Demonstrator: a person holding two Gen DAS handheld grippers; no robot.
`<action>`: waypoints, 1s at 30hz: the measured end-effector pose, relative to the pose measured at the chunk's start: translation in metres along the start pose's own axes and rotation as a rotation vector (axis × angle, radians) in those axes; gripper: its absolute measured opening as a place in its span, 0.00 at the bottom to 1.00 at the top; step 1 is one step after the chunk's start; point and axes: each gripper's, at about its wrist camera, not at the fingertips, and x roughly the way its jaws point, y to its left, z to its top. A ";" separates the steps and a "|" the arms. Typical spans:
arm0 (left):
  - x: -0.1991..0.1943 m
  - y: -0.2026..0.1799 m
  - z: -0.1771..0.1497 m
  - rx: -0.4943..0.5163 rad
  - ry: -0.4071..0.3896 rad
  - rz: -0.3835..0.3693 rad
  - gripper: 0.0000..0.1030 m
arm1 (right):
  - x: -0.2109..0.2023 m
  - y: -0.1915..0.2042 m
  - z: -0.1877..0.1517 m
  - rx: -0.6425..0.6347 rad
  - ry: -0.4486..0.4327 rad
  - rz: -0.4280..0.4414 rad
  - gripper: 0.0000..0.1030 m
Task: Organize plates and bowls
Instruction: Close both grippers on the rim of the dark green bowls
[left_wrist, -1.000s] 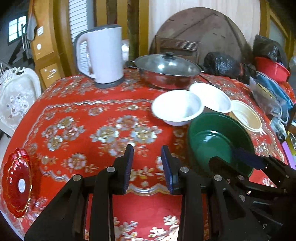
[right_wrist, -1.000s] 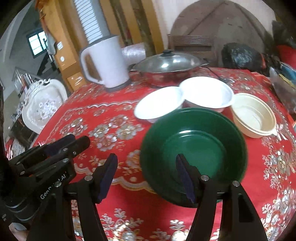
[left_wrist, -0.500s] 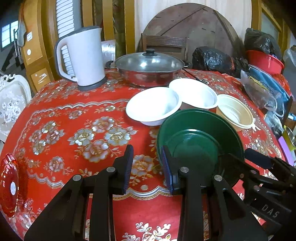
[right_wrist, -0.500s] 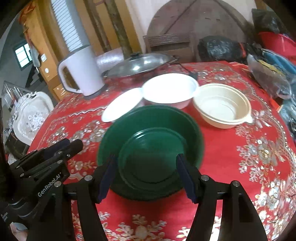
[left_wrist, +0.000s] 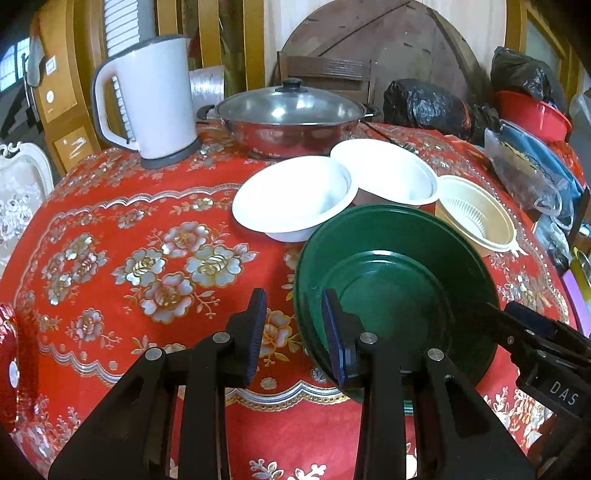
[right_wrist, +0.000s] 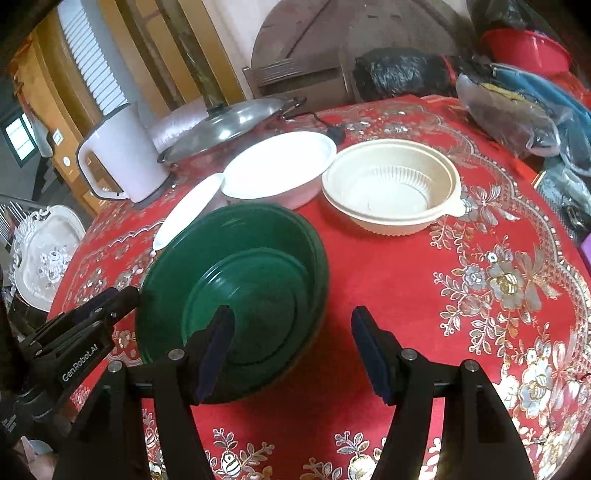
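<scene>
A dark green plate (left_wrist: 399, 280) lies on the red flowered tablecloth (left_wrist: 122, 229), in front of two white bowls (left_wrist: 295, 195) (left_wrist: 384, 173) and a cream ribbed bowl (left_wrist: 476, 214). My left gripper (left_wrist: 293, 332) stands narrowly open over the cloth, its right finger at the plate's left rim, nothing between its fingers. My right gripper (right_wrist: 291, 347) is open wider above the green plate (right_wrist: 236, 266): its left finger is over the plate, its right finger over bare cloth. The right wrist view also shows one white bowl (right_wrist: 277, 166) and the cream bowl (right_wrist: 391, 184) behind.
A white kettle (left_wrist: 147, 96) and a lidded steel pot (left_wrist: 291, 110) stand at the back of the table. Black bags (left_wrist: 424, 103), a red basin (left_wrist: 532, 110) and plastic bags crowd the right side. A red glass dish (left_wrist: 11, 369) sits at the left edge.
Both grippers have moved right and a little lower toward the green plate, which now sits nearer in both views. The right gripper has rolled. Neither gripper's opening has changed.
</scene>
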 end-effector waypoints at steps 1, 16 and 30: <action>0.002 -0.001 0.000 0.000 0.003 0.000 0.30 | 0.002 -0.001 0.000 0.002 0.003 0.002 0.64; 0.023 -0.009 0.007 0.004 0.060 -0.013 0.30 | 0.022 -0.009 0.005 0.021 0.043 0.015 0.64; 0.055 -0.015 0.006 0.004 0.169 -0.041 0.30 | 0.043 -0.006 0.007 -0.007 0.078 0.014 0.64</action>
